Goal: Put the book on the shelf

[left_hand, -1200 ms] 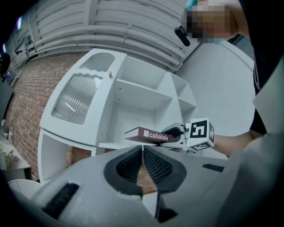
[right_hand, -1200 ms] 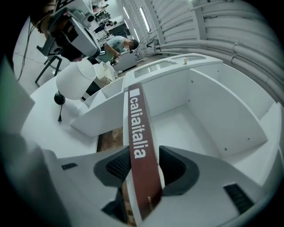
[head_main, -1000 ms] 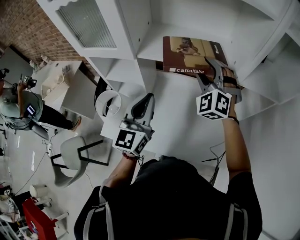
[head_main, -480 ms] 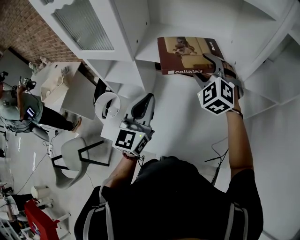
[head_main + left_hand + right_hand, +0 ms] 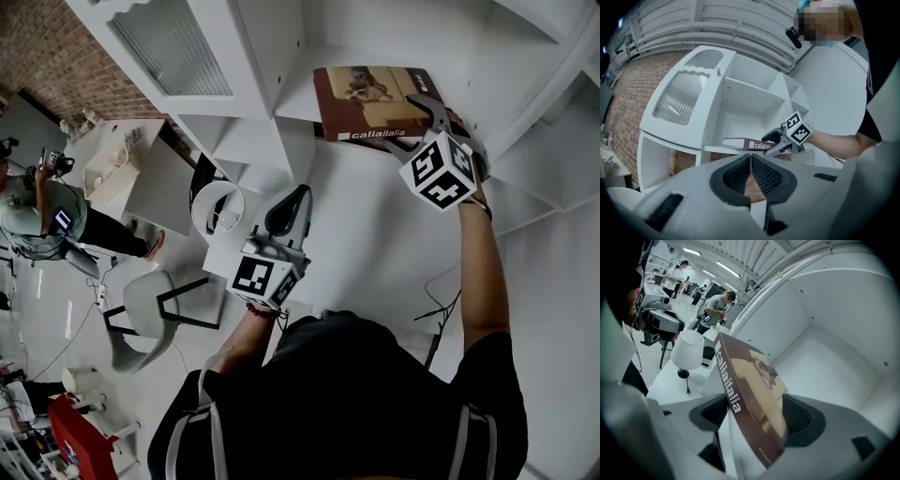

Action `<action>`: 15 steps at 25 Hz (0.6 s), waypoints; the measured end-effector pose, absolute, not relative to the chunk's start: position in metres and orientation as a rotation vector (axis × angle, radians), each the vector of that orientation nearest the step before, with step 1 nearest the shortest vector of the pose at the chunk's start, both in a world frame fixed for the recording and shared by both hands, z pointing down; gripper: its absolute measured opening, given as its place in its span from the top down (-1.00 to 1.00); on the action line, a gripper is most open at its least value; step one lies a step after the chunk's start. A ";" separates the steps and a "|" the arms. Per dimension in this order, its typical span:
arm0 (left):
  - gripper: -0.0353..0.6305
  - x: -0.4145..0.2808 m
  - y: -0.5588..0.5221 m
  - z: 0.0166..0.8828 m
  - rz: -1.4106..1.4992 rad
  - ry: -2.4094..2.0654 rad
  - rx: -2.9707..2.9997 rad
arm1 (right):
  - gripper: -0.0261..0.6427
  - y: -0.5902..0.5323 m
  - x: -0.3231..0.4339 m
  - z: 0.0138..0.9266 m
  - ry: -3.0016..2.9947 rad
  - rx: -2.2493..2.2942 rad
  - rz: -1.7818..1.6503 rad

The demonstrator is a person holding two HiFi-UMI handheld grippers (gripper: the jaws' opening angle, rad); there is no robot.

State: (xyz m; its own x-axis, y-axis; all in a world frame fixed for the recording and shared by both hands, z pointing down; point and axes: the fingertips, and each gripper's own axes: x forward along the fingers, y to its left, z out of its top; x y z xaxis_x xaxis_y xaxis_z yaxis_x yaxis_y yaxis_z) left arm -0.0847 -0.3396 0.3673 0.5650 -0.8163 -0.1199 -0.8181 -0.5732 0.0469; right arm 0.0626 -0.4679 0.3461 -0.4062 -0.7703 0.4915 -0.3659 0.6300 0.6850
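**Book on shelf, right jaws letting go**

The brown hardcover book point(image 5: 375, 98) with a tan cover photo lies flat on the white cabinet shelf point(image 5: 298, 94). The right gripper point(image 5: 419, 127) has its jaws opening, with the book's near edge between them. The left gripper point(image 5: 292, 204) has its jaws together and empty, well apart from the book.

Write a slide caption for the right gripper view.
The right gripper, jaws opening, straddles the brown book inside the white shelf; a white lamp stands beyond.
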 end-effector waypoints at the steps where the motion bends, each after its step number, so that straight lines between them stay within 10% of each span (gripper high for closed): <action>1: 0.81 -0.084 -0.339 0.367 0.194 1.446 -2.769 | -0.06 -0.468 0.062 0.345 -2.026 0.888 -0.612; 15: 0.81 -0.063 -0.348 0.354 0.197 1.331 -2.768 | -0.08 -0.455 0.059 0.339 -2.082 0.873 -0.613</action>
State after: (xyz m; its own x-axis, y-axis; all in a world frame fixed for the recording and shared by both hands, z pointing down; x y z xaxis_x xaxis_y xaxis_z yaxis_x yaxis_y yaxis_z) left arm -0.0631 -0.3485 0.3543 0.6179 -0.7731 -0.1430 -0.7813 -0.6241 -0.0022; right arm 0.0586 -0.4554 0.3394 -0.4588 -0.7515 0.4740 -0.3744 0.6473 0.6639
